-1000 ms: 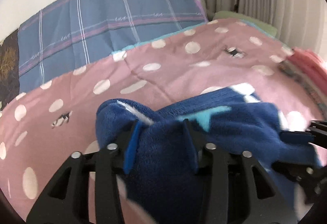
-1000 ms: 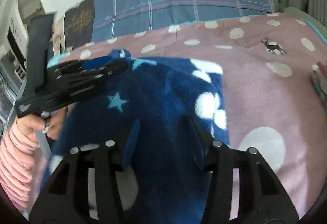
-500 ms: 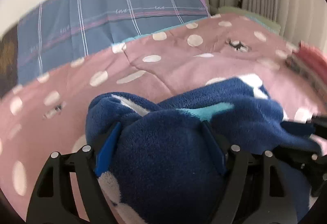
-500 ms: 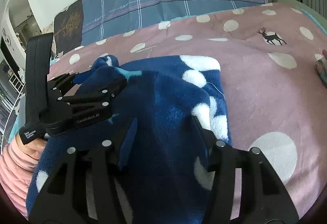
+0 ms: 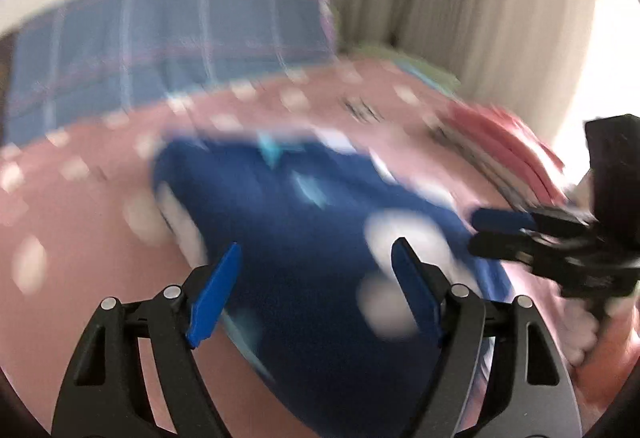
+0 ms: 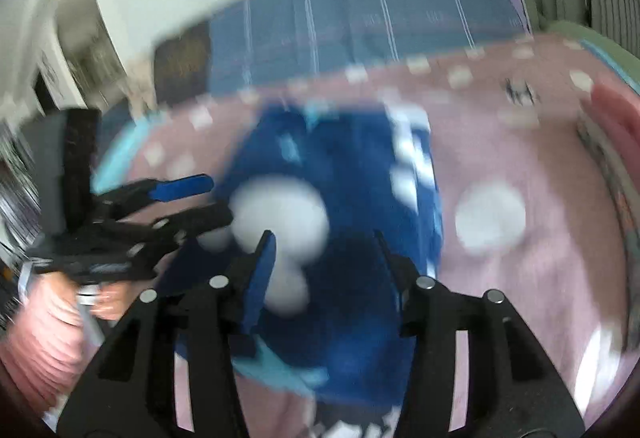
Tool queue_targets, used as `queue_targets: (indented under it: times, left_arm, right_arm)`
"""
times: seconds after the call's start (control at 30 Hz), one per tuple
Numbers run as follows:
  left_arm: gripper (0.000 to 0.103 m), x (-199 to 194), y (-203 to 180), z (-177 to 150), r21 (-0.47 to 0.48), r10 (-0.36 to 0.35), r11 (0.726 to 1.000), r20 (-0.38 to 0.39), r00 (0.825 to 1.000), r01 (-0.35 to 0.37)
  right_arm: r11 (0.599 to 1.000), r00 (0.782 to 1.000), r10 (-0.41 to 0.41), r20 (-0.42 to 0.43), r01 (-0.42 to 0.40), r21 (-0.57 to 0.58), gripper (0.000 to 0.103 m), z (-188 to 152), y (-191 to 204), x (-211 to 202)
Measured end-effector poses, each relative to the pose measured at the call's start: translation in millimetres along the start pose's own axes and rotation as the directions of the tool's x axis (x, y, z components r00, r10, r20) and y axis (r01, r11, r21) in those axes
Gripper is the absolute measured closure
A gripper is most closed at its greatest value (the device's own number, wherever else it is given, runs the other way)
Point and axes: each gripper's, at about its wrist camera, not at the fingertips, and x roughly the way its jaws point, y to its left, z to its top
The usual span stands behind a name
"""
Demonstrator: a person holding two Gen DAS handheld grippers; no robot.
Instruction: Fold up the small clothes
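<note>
Underneath, a pink dotted blanket (image 5: 80, 198) meets a blue plaid pillow (image 5: 168, 38).

Both wrist cameras look forward and down, close above the blue fleece garment (image 5: 320, 222) (image 6: 344, 198); each shows the other gripper at frame edge.

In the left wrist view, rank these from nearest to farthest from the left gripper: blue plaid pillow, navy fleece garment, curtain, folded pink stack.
1. navy fleece garment, directly ahead of the open left gripper.
2. folded pink stack, ahead to the right.
3. blue plaid pillow, at the bed's head, left.
4. curtain, behind the bed, upper right.
</note>
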Motion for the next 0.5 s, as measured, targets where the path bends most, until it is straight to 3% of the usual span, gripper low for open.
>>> queue_targets:
  times: [0.03,0.1,0.17,0.5]
  left_arm:
    - [0.023,10.2,-5.0,-14.8,0.024,0.04,0.999,-0.013,0.999,-0.04]
    - [0.023,24.3,-21.2,-35.6,0.135,0.14,0.98,0.041,0.989,-0.144]
    - [0.023,26.2,-19.0,-25.2,0.059,0.142,0.988,0.026,0.99,-0.143]
    - [0.022,23.5,-25.5,-29.8,0.073,0.156,0.984,0.051,0.986,-0.16]
  right_arm:
    - [0.998,0.998,-0.047,0.034,0.049,-0.046,0.053,-7.6,3.0,9.9]
    - [0.995,0.995,-0.088,0.043,0.09,-0.045,0.053,-1.6,10.2,8.3]
    - [0.996,0.996,-0.083,0.029,0.084,-0.01,0.051,3.2,8.2,7.5]
    - [0.997,0.997,-0.057,0.053,0.059,-0.044,0.051,-7.1,9.0,-0.1]
